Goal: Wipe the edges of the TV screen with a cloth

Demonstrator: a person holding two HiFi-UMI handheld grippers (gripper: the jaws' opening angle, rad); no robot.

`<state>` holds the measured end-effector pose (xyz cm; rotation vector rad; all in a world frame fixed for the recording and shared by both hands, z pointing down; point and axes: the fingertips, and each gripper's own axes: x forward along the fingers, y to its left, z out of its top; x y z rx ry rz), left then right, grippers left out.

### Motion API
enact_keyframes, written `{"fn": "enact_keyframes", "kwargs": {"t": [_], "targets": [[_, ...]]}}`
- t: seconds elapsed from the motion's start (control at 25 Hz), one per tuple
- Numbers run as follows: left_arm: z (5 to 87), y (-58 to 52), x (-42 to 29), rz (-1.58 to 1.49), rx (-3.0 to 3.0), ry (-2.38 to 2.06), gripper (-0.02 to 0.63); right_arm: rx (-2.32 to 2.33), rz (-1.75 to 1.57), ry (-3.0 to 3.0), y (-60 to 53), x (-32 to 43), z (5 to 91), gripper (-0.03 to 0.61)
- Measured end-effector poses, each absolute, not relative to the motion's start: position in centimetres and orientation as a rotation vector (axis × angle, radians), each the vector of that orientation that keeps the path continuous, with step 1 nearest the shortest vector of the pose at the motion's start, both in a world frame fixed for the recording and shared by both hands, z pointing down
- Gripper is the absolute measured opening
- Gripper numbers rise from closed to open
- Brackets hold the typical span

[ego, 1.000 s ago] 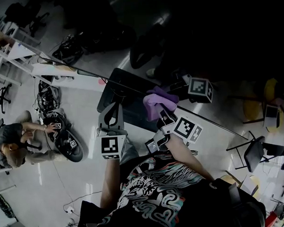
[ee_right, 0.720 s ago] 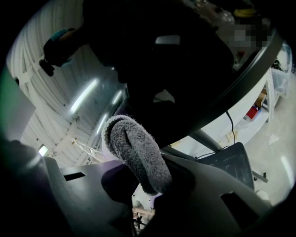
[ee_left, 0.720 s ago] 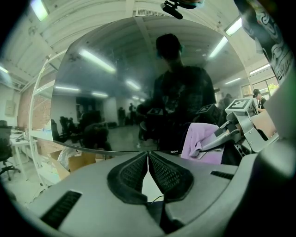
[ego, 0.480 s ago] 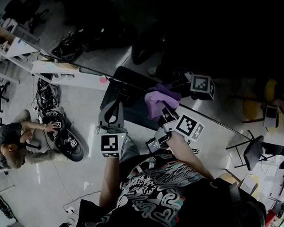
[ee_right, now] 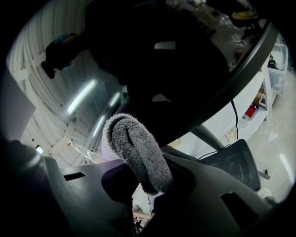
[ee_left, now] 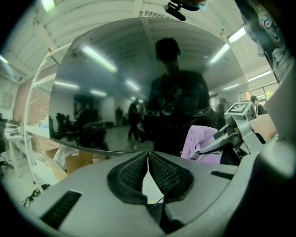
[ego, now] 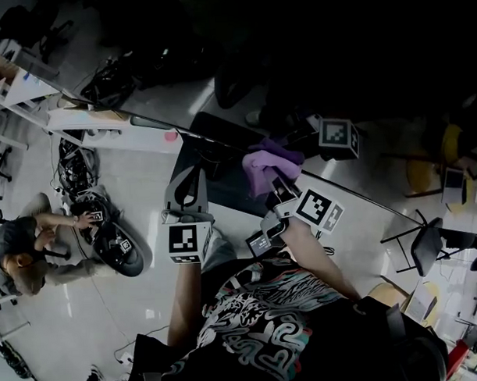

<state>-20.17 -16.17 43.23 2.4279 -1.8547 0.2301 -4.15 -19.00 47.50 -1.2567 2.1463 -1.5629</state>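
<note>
Purple cloth [ego: 263, 166] sits pinched in our right gripper [ego: 276, 188] fingers at the TV screen [ee_left: 115, 92] edge, ready to wipe it, while our left gripper [ee_left: 148, 157] fingers are together, empty.

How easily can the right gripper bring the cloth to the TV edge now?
Probably easily, yes. The right gripper is shut on the cloth, which sits close to the TV edge with nothing between them.
</note>
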Motion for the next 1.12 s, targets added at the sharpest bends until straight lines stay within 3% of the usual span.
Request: {"fn": "enact_keyframes", "kwargs": {"t": [1.12], "targets": [[43.0, -17.6, -27.6, 0.180, 2.495, -1.799, 0.021, -1.326, -1.513, 2.055, -20.0, -8.5, 47.5, 0.078]]}}
